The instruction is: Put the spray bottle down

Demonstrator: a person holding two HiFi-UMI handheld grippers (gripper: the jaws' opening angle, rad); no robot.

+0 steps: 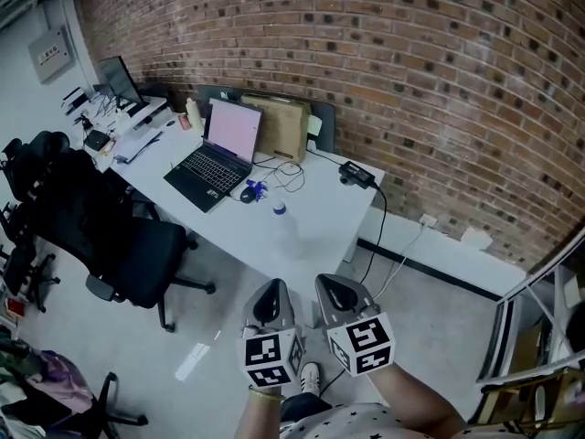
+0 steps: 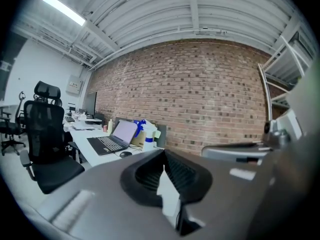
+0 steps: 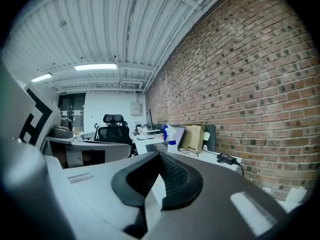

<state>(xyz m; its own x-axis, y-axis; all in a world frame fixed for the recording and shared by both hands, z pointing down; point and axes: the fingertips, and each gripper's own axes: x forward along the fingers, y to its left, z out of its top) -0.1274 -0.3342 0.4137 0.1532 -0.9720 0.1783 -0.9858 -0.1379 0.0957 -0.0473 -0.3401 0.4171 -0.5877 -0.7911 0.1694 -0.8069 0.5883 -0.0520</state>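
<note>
The spray bottle [image 1: 282, 228] is pale with a blue head. It stands upright on the white table [image 1: 320, 218], to the right of the open laptop [image 1: 218, 154]. It shows small and far off in the left gripper view as the spray bottle [image 2: 147, 137] and in the right gripper view as the spray bottle [image 3: 170, 137]. My left gripper [image 1: 271, 293] and right gripper [image 1: 335, 287] hang side by side over the floor, short of the table's near edge and well apart from the bottle. Both are shut with nothing between the jaws, as the left gripper [image 2: 163, 168] and the right gripper [image 3: 158, 176] show.
A black office chair [image 1: 137, 250] stands left of the table's near end. A cardboard box [image 1: 281, 126], a mouse [image 1: 248, 193] and a black power brick [image 1: 355, 174] with its cable lie on the table. A brick wall runs behind it. A metal frame [image 1: 530, 337] stands at right.
</note>
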